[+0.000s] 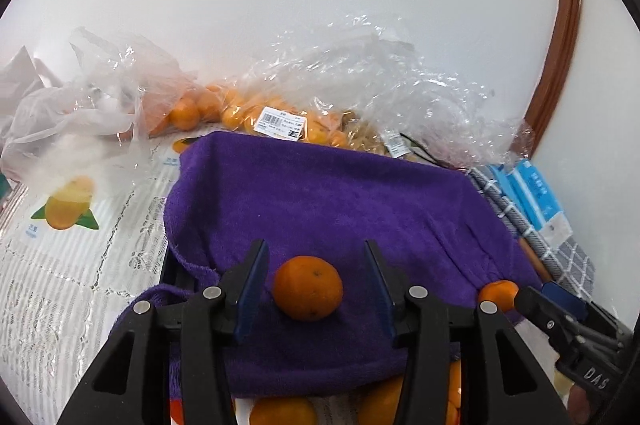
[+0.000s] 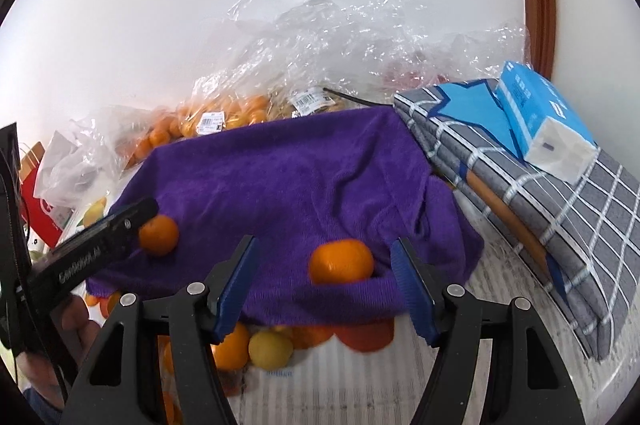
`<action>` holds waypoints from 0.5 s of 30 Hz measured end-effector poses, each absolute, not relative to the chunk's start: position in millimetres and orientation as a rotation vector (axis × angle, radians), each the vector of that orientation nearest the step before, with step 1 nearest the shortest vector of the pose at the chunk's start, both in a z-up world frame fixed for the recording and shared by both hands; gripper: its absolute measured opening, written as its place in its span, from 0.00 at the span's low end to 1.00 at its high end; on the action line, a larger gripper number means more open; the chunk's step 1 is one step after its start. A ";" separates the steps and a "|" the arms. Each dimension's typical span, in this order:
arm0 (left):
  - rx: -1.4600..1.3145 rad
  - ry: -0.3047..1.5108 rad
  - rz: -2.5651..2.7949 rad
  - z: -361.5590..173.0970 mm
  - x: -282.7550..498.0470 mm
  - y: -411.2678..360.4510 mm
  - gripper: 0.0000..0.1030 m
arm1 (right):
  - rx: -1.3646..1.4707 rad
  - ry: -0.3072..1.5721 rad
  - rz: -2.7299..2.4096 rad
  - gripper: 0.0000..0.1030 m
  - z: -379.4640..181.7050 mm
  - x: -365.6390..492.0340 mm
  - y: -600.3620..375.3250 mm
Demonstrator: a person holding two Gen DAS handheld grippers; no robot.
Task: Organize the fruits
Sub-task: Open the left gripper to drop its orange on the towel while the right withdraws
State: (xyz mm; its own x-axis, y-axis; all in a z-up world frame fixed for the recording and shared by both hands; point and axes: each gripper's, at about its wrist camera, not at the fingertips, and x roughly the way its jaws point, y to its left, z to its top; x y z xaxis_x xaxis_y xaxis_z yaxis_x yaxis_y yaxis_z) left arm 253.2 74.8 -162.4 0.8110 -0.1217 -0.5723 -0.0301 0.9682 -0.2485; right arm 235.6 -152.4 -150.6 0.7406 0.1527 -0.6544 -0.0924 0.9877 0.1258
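A purple towel (image 1: 328,201) covers a raised box; it also shows in the right wrist view (image 2: 280,173). One mandarin (image 1: 308,287) lies on the towel between the fingers of my open left gripper (image 1: 316,285), not clamped. A second mandarin (image 2: 341,262) sits at the towel's front edge between the fingers of my open right gripper (image 2: 324,281); it shows in the left wrist view (image 1: 498,295) by the right gripper's tip. The left gripper's finger (image 2: 128,221) touches the first mandarin (image 2: 159,235). Loose oranges and a yellow fruit (image 2: 270,349) lie under the towel's front edge.
Clear plastic bags of mandarins (image 1: 240,113) lie behind the towel against the white wall. A folded grey checked cloth (image 2: 560,225) with a blue tissue pack (image 2: 540,113) lies to the right. A fruit-print tablecloth (image 1: 72,245) covers the table. A red bag (image 2: 40,213) is at left.
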 end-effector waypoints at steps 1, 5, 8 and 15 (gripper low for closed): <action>-0.256 0.618 -0.054 -161.3 250.5 75.6 0.43 | 0.078 0.707 0.118 0.66 -150.1 230.7 -152.5; -0.242 0.615 -0.046 -163.0 241.7 77.0 0.43 | 0.069 0.661 0.123 0.66 -150.2 208.0 -152.9; -0.280 0.628 -0.062 -165.0 233.3 84.1 0.43 | 0.079 0.673 0.164 0.66 -152.3 199.9 -152.3; -0.303 0.624 -0.052 -166.2 197.7 100.1 0.45 | 0.095 0.719 0.181 0.66 -165.6 181.0 -153.6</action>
State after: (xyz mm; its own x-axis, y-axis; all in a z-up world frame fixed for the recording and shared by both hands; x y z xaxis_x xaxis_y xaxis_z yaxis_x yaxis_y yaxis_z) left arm 197.7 100.1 -166.2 0.8120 -0.1390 -0.5669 -0.0424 0.9547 -0.2947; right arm 181.0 -153.6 -165.6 0.7374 0.1974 -0.6459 -0.1323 0.9800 0.1485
